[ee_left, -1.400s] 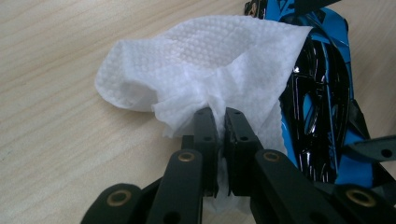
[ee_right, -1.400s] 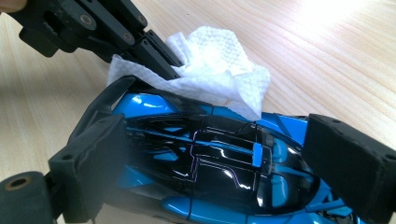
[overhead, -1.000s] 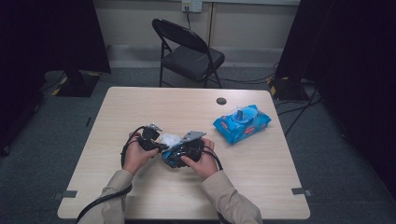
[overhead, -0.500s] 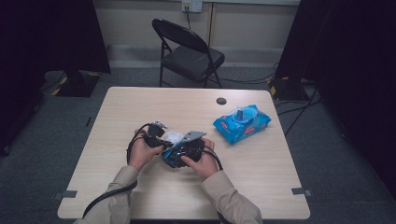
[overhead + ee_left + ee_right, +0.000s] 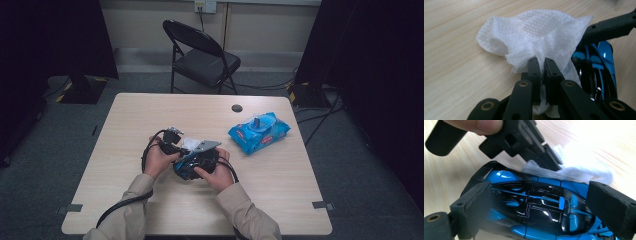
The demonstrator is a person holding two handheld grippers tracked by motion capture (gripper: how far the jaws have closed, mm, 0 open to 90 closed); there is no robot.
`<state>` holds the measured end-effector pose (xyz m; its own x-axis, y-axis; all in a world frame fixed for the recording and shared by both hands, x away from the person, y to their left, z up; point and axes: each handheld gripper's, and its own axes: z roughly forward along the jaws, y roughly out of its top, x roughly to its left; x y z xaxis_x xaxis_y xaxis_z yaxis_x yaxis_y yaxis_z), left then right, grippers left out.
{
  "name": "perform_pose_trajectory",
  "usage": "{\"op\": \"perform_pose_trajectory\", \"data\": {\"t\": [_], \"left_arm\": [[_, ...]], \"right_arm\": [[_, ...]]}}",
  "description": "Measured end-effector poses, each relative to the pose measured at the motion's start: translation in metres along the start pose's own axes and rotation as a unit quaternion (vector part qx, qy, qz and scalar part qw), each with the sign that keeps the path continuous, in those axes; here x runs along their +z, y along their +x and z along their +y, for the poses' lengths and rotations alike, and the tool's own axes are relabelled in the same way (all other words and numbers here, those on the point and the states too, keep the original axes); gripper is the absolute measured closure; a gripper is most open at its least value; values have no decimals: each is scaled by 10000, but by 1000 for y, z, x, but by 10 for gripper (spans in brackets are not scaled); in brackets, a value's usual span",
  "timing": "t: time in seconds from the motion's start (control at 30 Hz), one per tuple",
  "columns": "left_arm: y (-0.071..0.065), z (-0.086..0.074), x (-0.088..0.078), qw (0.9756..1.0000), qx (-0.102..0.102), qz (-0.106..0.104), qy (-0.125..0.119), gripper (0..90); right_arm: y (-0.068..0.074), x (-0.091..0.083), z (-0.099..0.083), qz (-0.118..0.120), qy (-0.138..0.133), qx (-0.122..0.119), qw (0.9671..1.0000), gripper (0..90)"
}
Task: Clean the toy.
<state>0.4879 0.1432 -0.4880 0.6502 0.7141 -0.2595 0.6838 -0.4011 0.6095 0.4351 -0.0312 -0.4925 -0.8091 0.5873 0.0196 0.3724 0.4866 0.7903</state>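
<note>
High view: a person at a bench (image 5: 150,210) works both tools near its middle, the left gripper (image 5: 172,142) and right gripper (image 5: 192,167) close together, a wipe (image 5: 191,144) and blue car (image 5: 184,170) between them. A blue pack (image 5: 259,131) lies well apart, beyond the right gripper.

Left gripper view: the left gripper (image 5: 540,66) has its fingers (image 5: 534,71) pressed together on the wipe (image 5: 534,35), which fans out beyond the tips; the car (image 5: 599,72) sits just beside them.

Right gripper view: the right gripper (image 5: 536,207) has its fingers (image 5: 472,207) clamped on the car (image 5: 536,205) end to end. The wipe (image 5: 579,167) touches the car's far side, pinched by the other tool.
</note>
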Motion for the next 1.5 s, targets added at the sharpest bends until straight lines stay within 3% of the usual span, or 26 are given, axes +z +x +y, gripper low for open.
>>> {"op": "perform_pose_trajectory", "data": {"t": [0.43, 0.67, 0.87, 1.03, 1.1, 1.5], "left_arm": [[2, 14, 11, 9999, -60, -78, 46, 847], [1, 18, 15, 10000, 30, -25, 61, 848], [-1, 22, 20, 10000, -9, 25, -48, 848], [-4, 28, 25, 9998, 134, 134, -62, 847], [-5, 29, 25, 9996, 125, 245, -115, 846], [-5, 32, 14, 9991, 197, 322, -211, 846]], "right_arm": [[-2, 0, 0, -12, -20, 4, 10000, 67], [-4, -1, -1, -14, -19, 18, 10000, 67], [-3, 0, -1, -13, -28, 19, 10000, 67], [-3, -1, -2, -12, -48, 23, 10000, 68], [-3, -1, -2, -11, -50, 17, 10000, 68], [-3, -1, -2, -13, -60, 7, 10000, 68]]}}
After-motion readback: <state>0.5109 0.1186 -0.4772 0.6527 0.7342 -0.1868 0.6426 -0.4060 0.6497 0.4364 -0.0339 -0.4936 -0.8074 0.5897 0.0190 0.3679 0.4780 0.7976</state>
